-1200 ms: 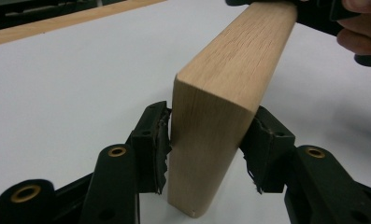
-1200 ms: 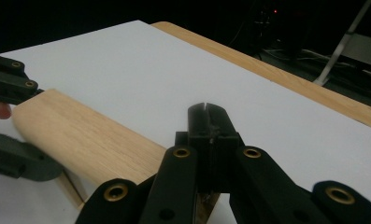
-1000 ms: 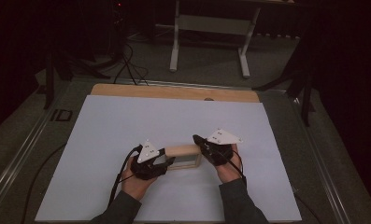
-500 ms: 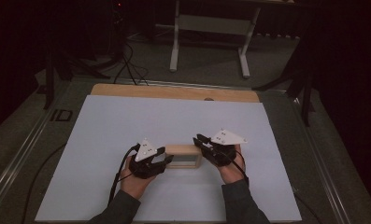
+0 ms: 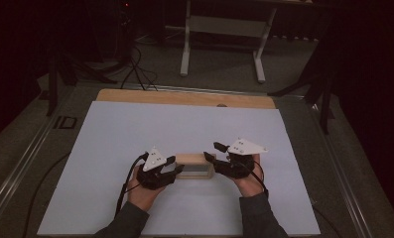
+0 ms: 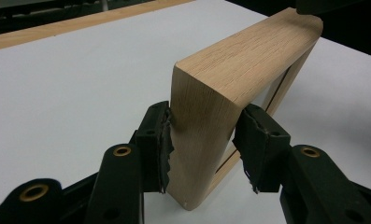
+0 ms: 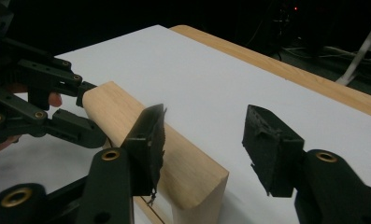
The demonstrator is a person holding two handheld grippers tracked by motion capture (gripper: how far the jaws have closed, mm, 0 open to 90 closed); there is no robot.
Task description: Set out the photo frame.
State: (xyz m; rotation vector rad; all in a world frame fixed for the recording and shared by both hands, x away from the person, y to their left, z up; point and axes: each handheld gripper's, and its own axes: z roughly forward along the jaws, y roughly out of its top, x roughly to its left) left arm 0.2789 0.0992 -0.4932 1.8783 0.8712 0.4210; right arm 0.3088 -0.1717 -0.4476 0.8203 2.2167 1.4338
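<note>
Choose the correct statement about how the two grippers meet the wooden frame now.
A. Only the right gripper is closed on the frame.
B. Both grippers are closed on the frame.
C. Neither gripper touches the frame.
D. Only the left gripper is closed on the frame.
D: the left gripper clamps one end of the wooden frame, while the right gripper stands open at the other end.

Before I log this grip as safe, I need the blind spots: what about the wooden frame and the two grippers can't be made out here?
- Wooden frame: in the left gripper view its bottom is cut off by the picture's edge.
- Left gripper: whether its right-hand pad truly presses the frame; the frame's corner hides the contact.
- Right gripper: whether its left-hand pad touches the frame; their outlines overlap.
- High view: the frame's inset panel is too small and dark to tell what it is.
</note>
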